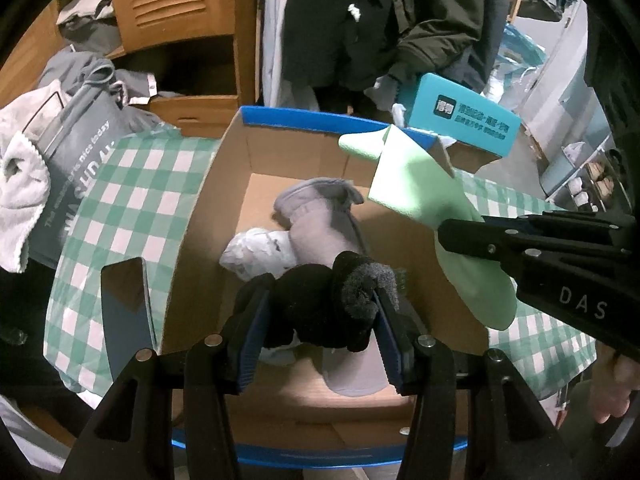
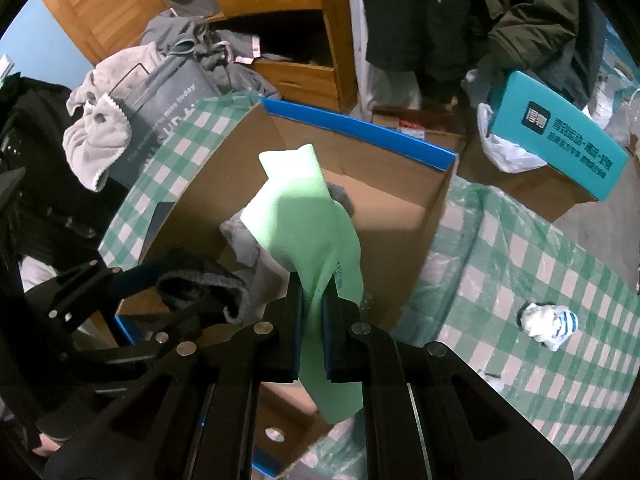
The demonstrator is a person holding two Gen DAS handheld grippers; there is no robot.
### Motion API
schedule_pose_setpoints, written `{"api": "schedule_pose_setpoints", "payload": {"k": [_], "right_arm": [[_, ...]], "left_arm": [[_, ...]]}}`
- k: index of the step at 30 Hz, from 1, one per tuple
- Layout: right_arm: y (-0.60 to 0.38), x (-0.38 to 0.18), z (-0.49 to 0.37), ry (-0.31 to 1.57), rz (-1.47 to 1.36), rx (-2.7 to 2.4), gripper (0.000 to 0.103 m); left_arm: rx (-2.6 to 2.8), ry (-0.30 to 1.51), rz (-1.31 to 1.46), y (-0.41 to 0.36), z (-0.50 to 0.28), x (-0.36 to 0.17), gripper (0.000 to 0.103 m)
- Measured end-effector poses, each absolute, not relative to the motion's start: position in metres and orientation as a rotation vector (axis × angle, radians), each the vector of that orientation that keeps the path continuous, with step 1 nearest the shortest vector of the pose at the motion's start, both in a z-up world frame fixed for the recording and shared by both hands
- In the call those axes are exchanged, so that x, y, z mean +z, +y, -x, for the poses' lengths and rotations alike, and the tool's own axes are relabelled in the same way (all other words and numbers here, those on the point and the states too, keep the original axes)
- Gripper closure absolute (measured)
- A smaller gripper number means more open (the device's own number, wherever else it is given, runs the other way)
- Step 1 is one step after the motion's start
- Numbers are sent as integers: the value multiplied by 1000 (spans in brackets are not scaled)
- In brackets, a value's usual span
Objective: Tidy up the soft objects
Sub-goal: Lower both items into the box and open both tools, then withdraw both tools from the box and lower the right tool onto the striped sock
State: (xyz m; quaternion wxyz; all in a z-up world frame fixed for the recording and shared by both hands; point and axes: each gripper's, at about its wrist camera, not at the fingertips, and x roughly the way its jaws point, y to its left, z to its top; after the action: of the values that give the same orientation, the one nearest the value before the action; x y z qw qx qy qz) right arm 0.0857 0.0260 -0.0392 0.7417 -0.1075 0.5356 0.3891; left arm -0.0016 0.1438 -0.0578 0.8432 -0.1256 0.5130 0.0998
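A green-checked cloth [image 2: 520, 248] carries a cardboard box [image 2: 400, 200] and balled sock [image 2: 550, 322].

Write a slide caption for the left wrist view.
Left gripper holds a black sock bundle above the cardboard box; right gripper clamps a green sock.

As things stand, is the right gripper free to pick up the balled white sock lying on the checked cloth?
Probably not yet. The right gripper is shut on the green sock, so its jaws are occupied. The white sock itself lies unobstructed on the checked cloth, outside the box.
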Motion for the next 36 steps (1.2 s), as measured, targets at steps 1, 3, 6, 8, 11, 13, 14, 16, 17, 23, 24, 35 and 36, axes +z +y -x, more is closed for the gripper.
{"api": "schedule_pose_setpoints", "payload": {"k": [1, 3, 6, 8, 11, 13, 14, 16, 17, 23, 24, 35, 36], "right_arm": [[28, -40, -86, 1176, 237, 856, 95], [31, -43, -86, 1181, 241, 862, 95], [34, -46, -86, 1192, 242, 877, 95], [34, -46, -86, 1194, 244, 875, 88], [31, -45, -87, 1193, 245, 866, 76], [28, -44, -88, 1187, 239, 862, 75], [27, -43, -89, 1186, 233, 860, 70], [24, -41, -91, 1183, 214, 855, 66], [22, -39, -91, 1179, 209, 853, 65], [7, -32, -95, 1151, 203, 837, 58], [4, -31, -96, 1150, 201, 832, 58], [-41, -32, -106, 1135, 183, 783, 53], [-45, -33, -107, 1136, 179, 781, 53]], "left_arm": [[212, 1090, 270, 145, 1, -59, 51], [226, 1099, 276, 149, 2, -61, 50], [244, 1102, 282, 152, 3, -61, 47], [255, 1096, 290, 155, 3, -60, 42], [269, 1079, 286, 154, 4, -57, 29], [281, 1078, 275, 154, 4, -56, 29], [279, 1079, 277, 153, 4, -55, 29], [271, 1078, 287, 153, 4, -55, 29], [262, 1076, 298, 152, 4, -55, 29], [244, 1072, 293, 143, 2, -52, 29], [240, 1071, 288, 140, 1, -52, 29], [188, 1069, 238, 109, -8, -45, 29], [185, 1069, 235, 107, -8, -45, 29]]}}
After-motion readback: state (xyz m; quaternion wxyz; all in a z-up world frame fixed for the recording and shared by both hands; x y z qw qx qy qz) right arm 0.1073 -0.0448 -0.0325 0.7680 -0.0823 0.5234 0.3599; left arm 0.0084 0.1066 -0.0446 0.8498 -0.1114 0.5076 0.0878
